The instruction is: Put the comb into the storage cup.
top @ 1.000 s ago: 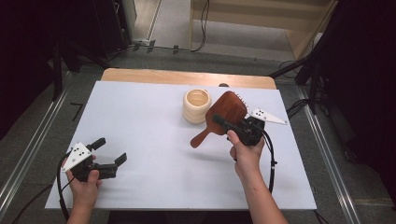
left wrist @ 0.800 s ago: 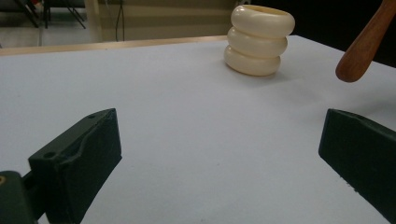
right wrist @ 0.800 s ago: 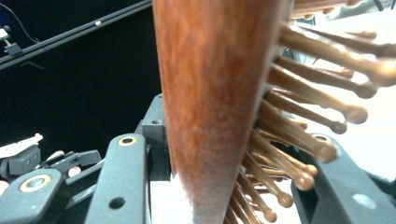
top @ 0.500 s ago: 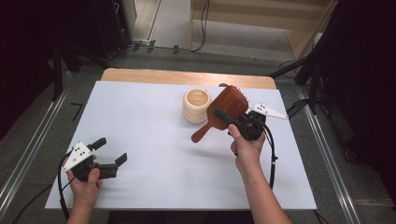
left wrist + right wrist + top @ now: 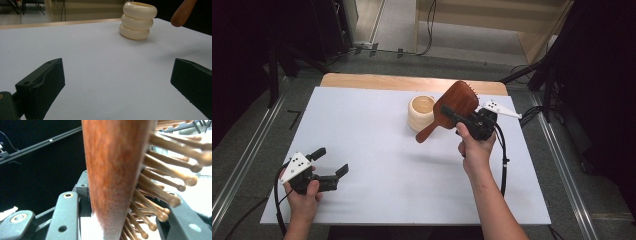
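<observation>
Well, table [image 5: 377,150]: my white work surface, and the biggest thing I see; its near half is bare, and everything I am working with sits toward the far right corner.

Hairbrush [image 5: 454,105]: a brown wooden paddle brush, lifted clear of the table near the far edge and right of the middle. Its head is tilted up and away, and its handle slants down toward the cup. I judge I hold it by the head so that the handle end stays free to go into the cup.

Right gripper [image 5: 464,119]: clenched on the hairbrush. In the right gripper view one jaw presses the smooth back and the other sits among the wooden bristles [image 5: 160,195], so the grip is across the thickness of the head.

Left gripper [image 5: 332,169]: released, with its jaws standing wide apart and nothing between them. It rests near the near left corner, well apart from the work, which I take to be parked out of the way.

Cup [image 5: 421,113]: a cream ribbed holder standing upright just left of the brush, its mouth open upward. In the left gripper view the handle tip [image 5: 182,13] hangs beside it and higher than its rim, not touching.
</observation>
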